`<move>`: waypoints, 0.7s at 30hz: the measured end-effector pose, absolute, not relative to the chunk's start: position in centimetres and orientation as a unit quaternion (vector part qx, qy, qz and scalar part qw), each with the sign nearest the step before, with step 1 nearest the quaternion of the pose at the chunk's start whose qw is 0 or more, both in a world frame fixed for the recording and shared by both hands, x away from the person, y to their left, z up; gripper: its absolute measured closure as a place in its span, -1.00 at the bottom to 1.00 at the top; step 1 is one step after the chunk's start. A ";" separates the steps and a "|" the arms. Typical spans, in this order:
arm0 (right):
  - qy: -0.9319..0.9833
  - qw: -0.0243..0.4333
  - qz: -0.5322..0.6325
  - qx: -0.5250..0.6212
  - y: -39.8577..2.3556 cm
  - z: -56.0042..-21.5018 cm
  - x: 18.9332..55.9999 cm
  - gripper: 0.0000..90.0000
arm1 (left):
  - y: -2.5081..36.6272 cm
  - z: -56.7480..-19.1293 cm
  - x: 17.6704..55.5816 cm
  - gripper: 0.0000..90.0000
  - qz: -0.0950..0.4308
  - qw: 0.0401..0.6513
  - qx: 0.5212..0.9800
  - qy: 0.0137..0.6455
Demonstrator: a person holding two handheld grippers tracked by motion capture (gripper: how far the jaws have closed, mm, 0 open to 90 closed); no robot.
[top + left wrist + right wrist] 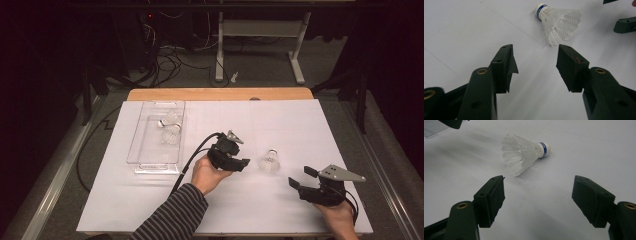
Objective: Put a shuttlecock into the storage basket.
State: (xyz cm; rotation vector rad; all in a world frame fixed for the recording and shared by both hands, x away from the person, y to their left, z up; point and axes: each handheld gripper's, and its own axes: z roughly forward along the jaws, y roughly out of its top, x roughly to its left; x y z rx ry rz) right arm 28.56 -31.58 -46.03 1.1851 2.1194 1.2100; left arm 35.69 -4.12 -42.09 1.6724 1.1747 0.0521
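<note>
A white shuttlecock [269, 161] lies on its side on the white table sheet [150, 200], its cork end with a blue band turned toward the far edge and its feathered skirt toward the person. Taking that shuttlecock as the landmark: the left gripper [241, 163] sits just beside it on its left, held in the person's left hand [207, 175], whose striped sleeve [172, 217] comes in from the near edge. In the left gripper view [534, 67] the jaws stand apart with bare sheet between the pads, and the feather tips [554, 41] lie just ahead of the right-hand pad without touching it. The right gripper [301, 177] rests near the shuttlecock on its right and closer to the person, held by the right hand [340, 212]; its jaws gape wide, and in the right gripper view [537, 195] the shuttlecock [524, 153] lies ahead of them, apart from both pads. Well to the left of the loose shuttlecock and farther from the person stands a clear plastic tray [145, 165] holding two more shuttlecocks [170, 127]
</note>
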 end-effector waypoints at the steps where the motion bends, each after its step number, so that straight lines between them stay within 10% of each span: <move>1: 0.763 0.213 0.436 0.427 -31.6 -46.0 28.6 -0.40 | -4.2 -42.1 35.7 0.07 0.021 0.520 0.699 0.491; 21: 0.764 0.213 0.435 0.426 -31.6 -46.0 28.6 -0.40 | -5.9 -42.9 36.4 0.09 0.009 0.494 0.719 0.489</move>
